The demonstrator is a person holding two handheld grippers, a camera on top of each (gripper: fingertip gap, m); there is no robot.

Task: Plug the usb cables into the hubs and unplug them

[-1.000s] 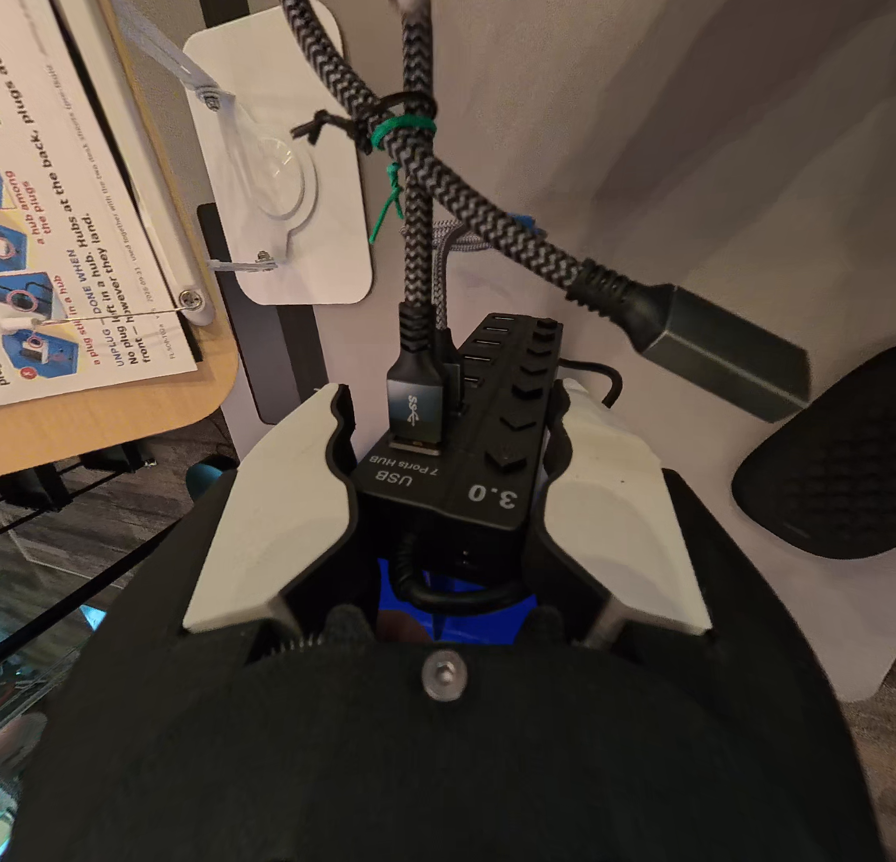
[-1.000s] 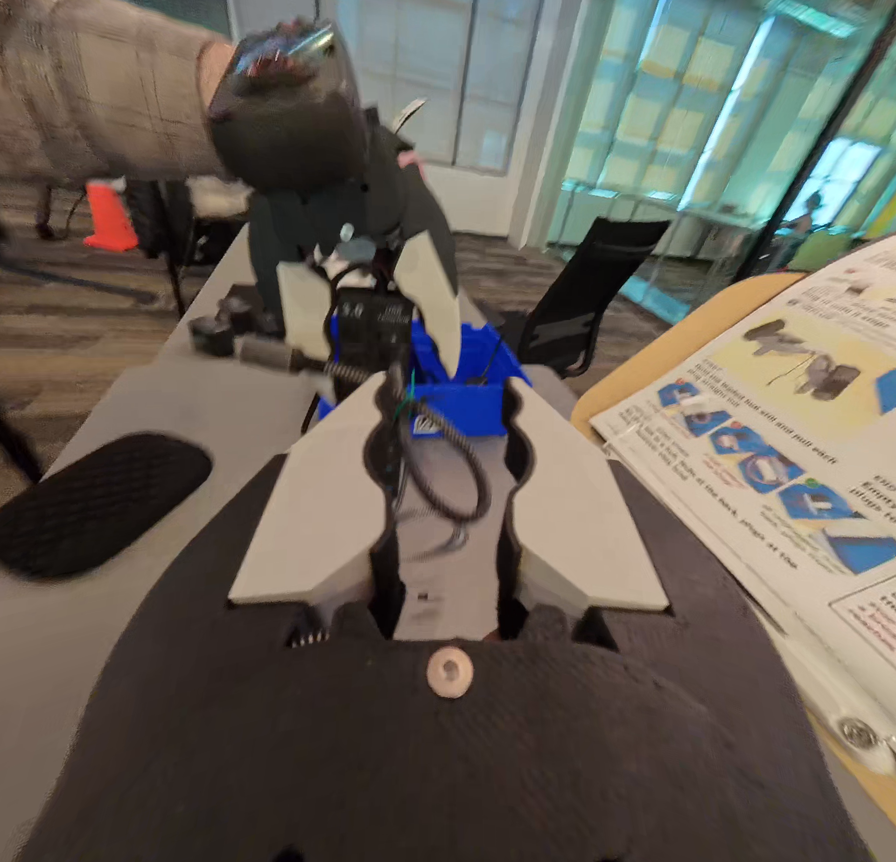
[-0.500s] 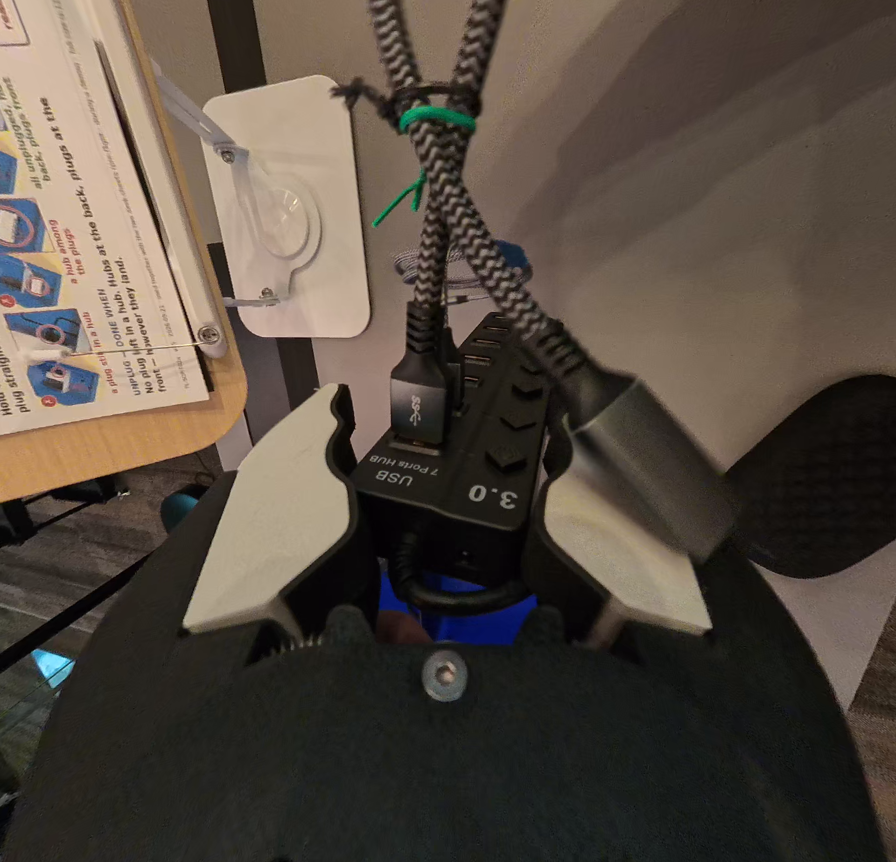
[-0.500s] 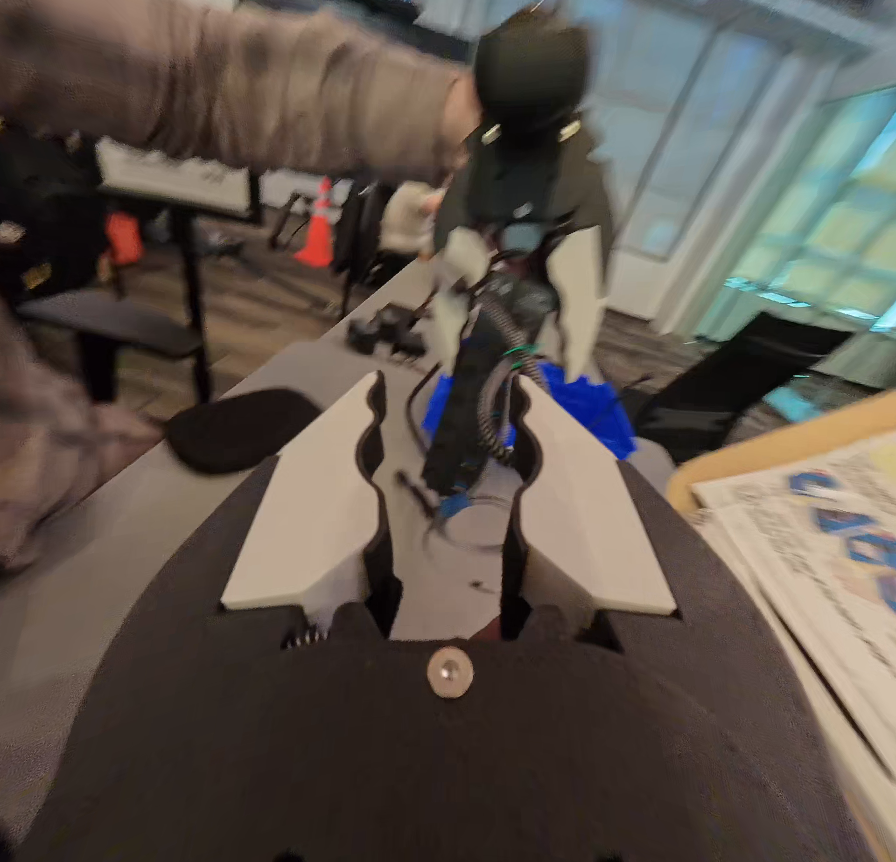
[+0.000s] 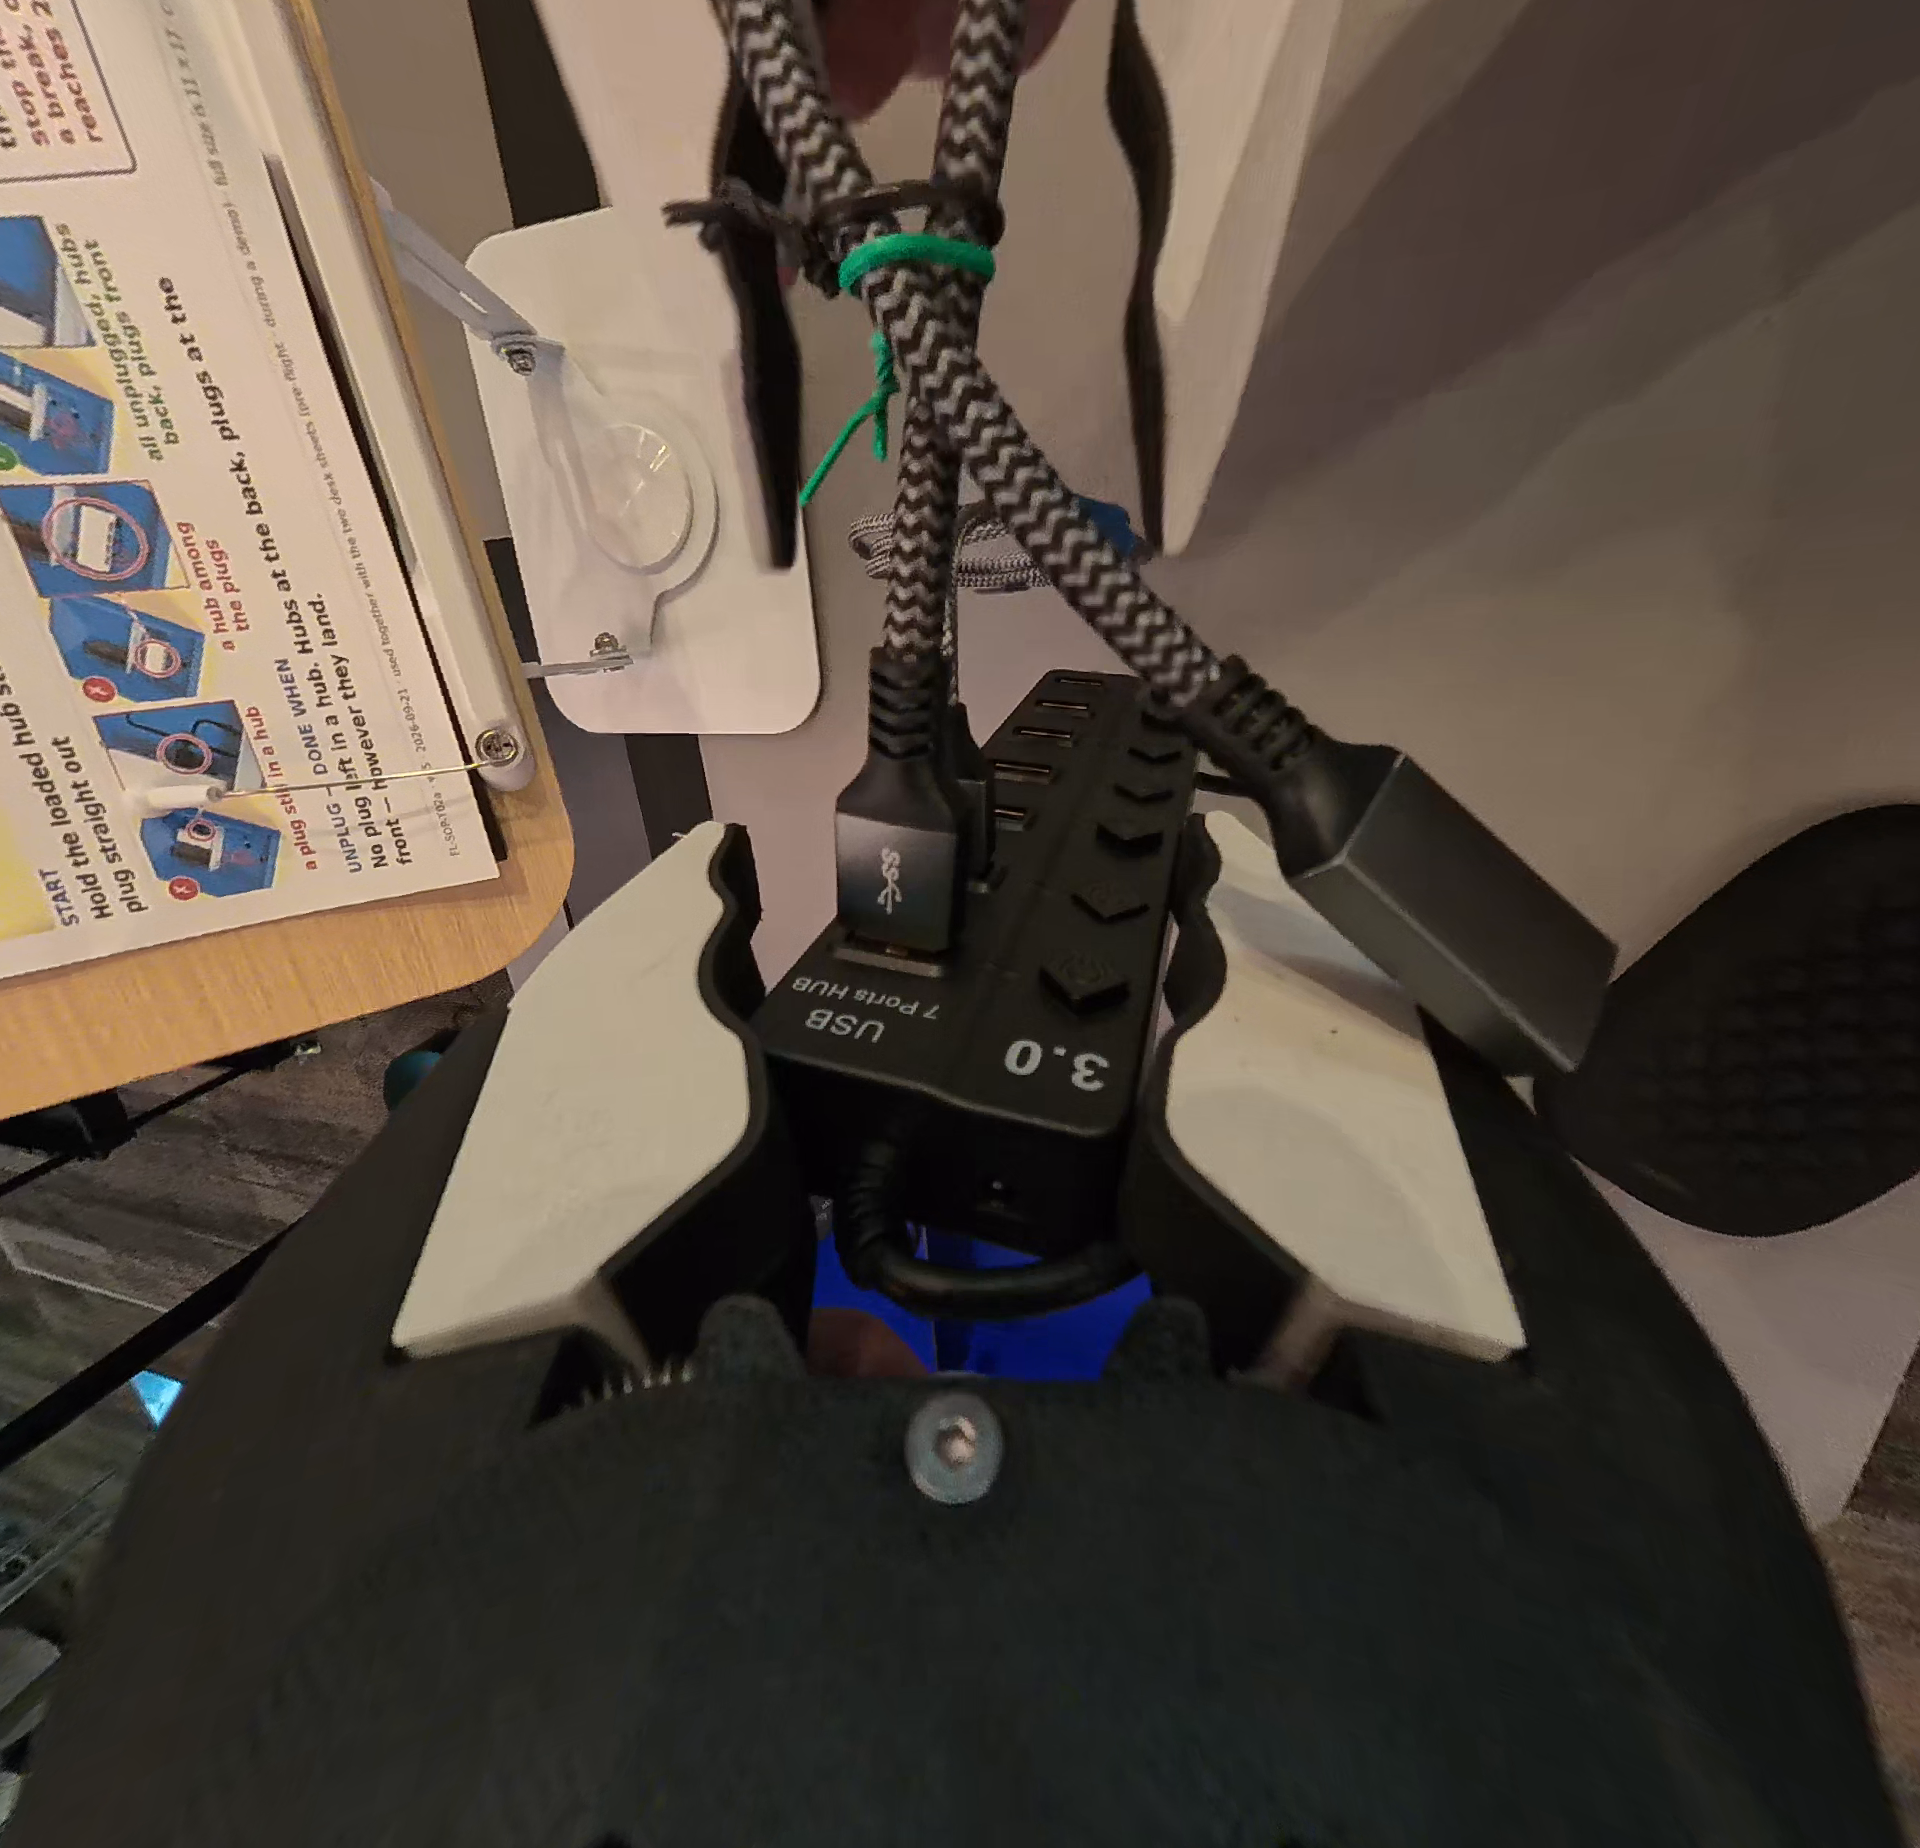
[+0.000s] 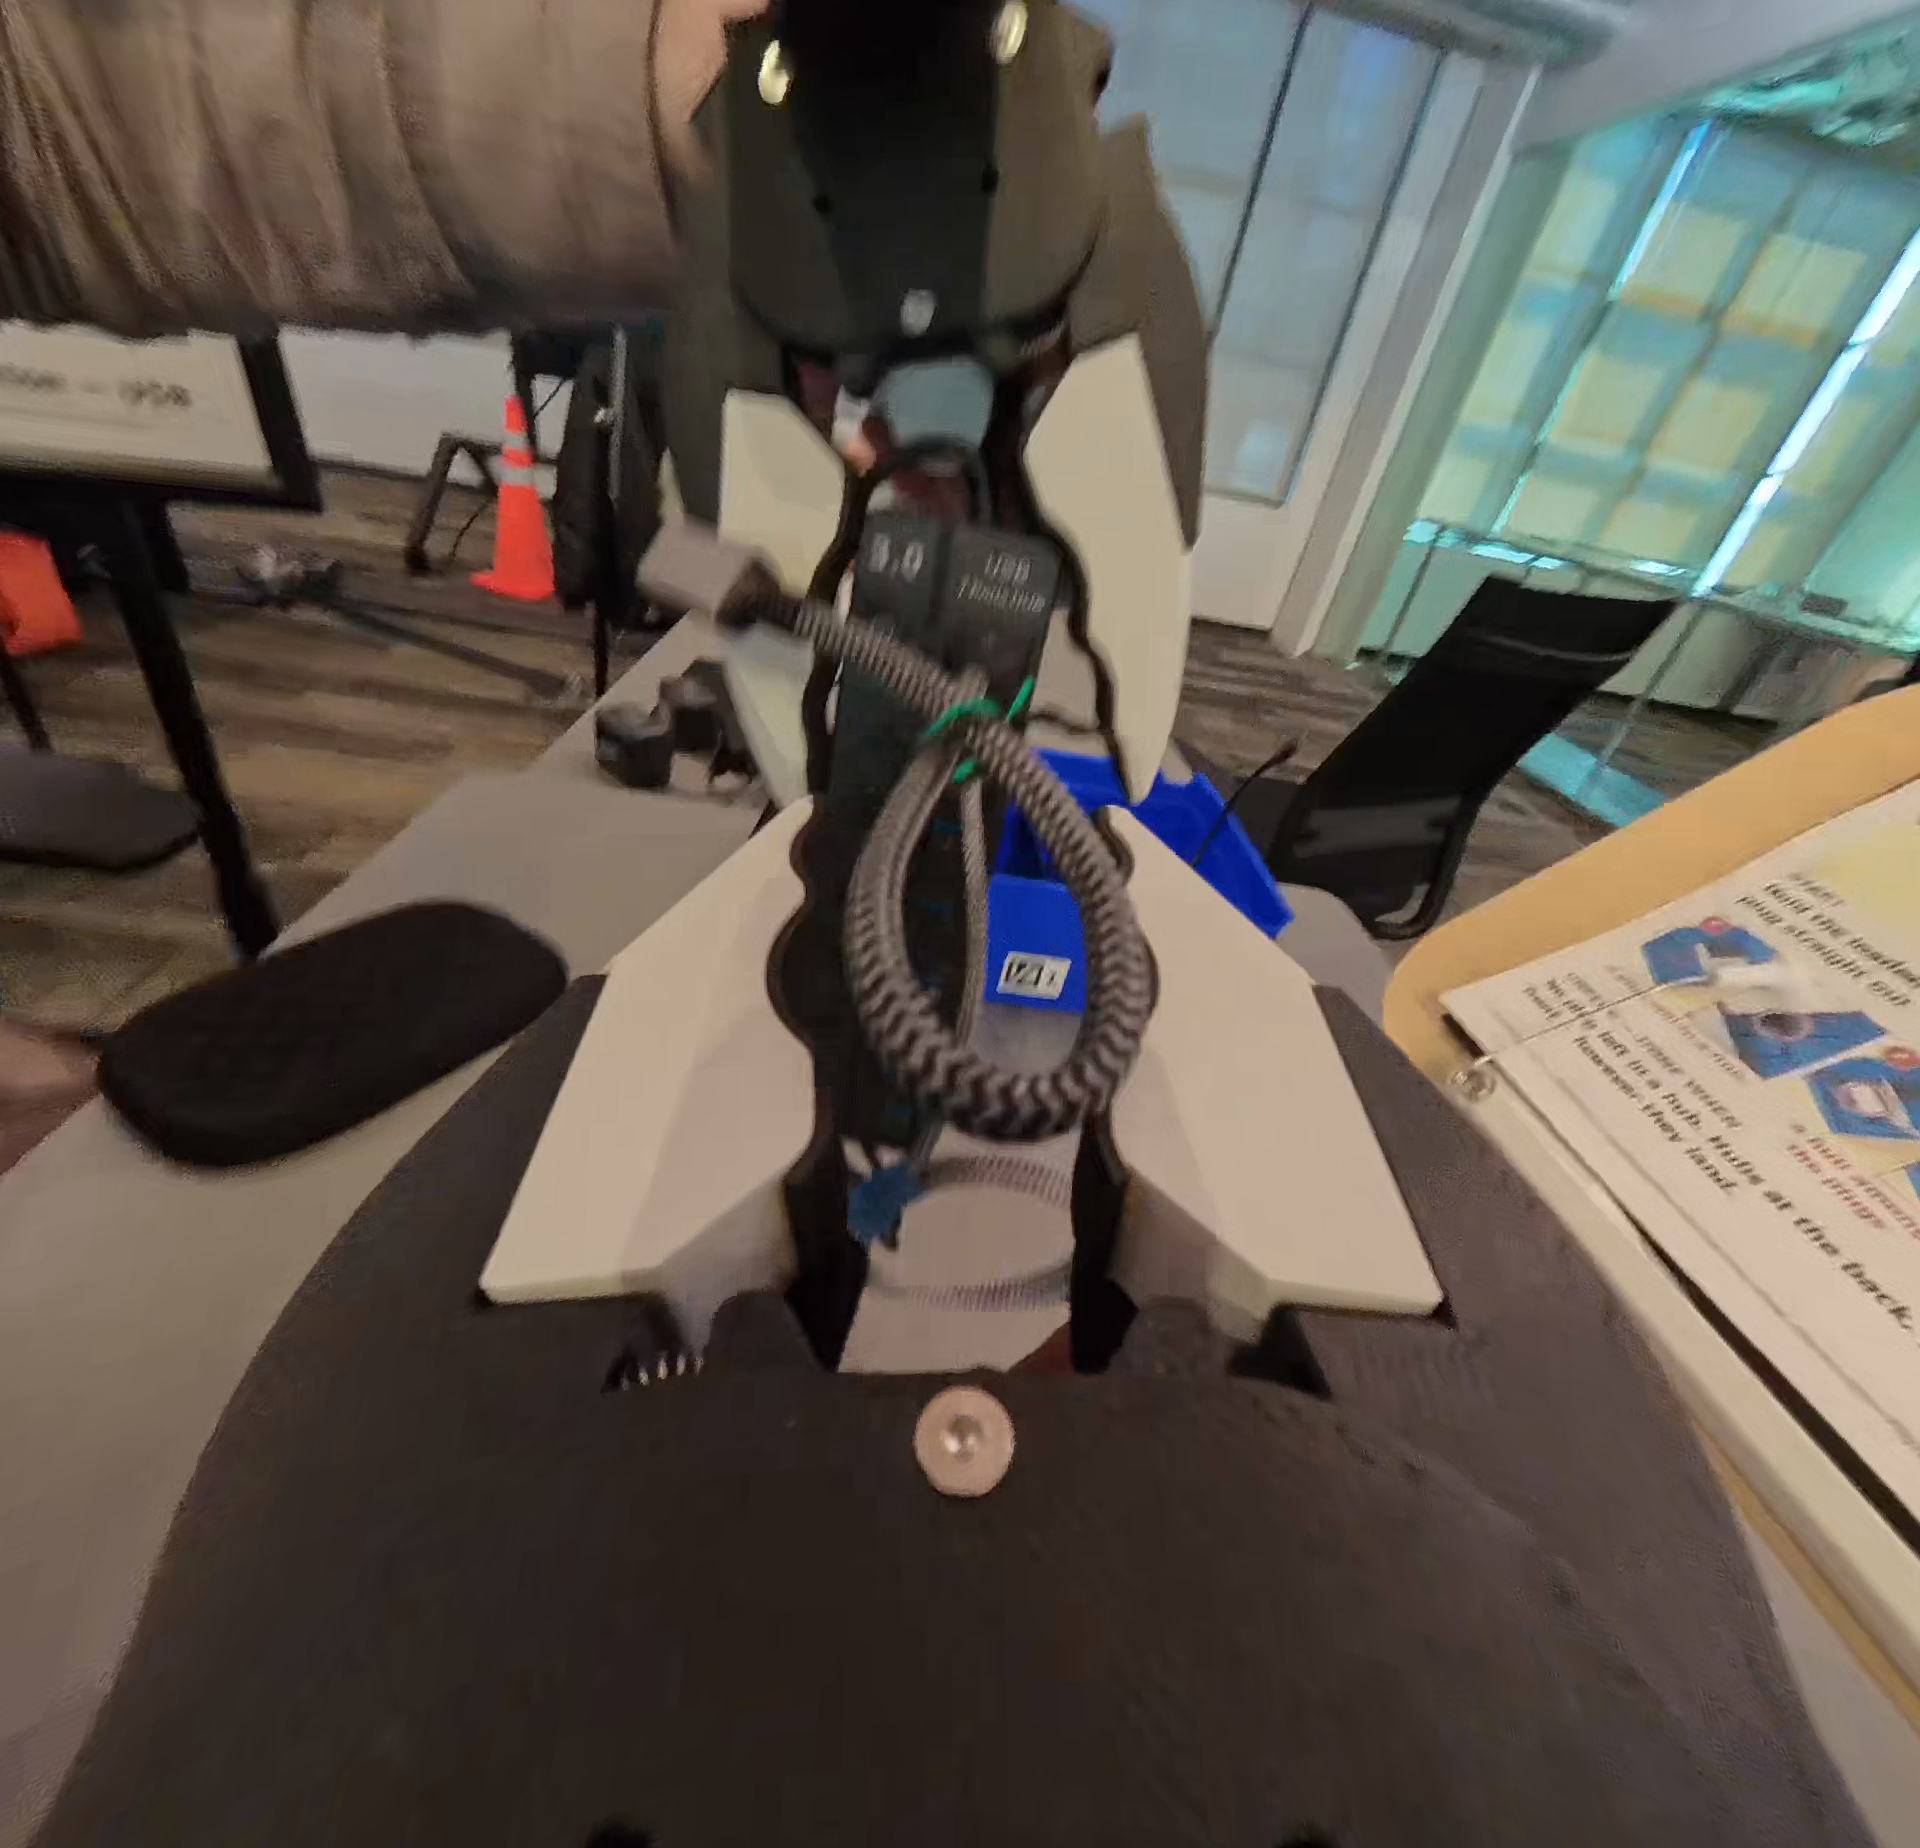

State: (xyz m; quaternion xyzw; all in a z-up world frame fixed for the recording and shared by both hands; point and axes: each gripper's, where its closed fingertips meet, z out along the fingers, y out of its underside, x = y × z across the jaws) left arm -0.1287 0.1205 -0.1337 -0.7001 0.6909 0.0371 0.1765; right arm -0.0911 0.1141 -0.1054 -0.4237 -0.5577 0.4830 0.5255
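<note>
My left gripper (image 5: 966, 842) is shut on a black USB hub (image 5: 1049, 925) and holds it off the table. A black plug (image 5: 899, 863) sits in the hub's nearest port. Its braided cable (image 5: 935, 364) loops upward and is bound with a green tie (image 5: 914, 260). The cable's other end, a grey plug (image 5: 1455, 925), hangs free to the right. My right gripper (image 6: 956, 822) is open, with its fingers on either side of the cable loop (image 6: 1101, 925). It also shows at the top of the left wrist view (image 5: 956, 541). Opposite it, the left gripper (image 6: 951, 749) holds the hub (image 6: 956, 572).
A blue bin (image 6: 1195, 832) stands on the grey table (image 6: 208, 1331) behind the hub. A black pad (image 6: 332, 1029) lies to its left. A wooden board with an instruction sheet (image 6: 1714, 1050) is on the right. A person's sleeve (image 6: 312, 115) reaches in from the upper left. The tips of one gripper are about 5 cm away from the tips of the other.
My right gripper has moved in towards the hub, and its fingers now flank the cable loop. The free grey plug has swung about. The left gripper keeps its hold on the hub.
</note>
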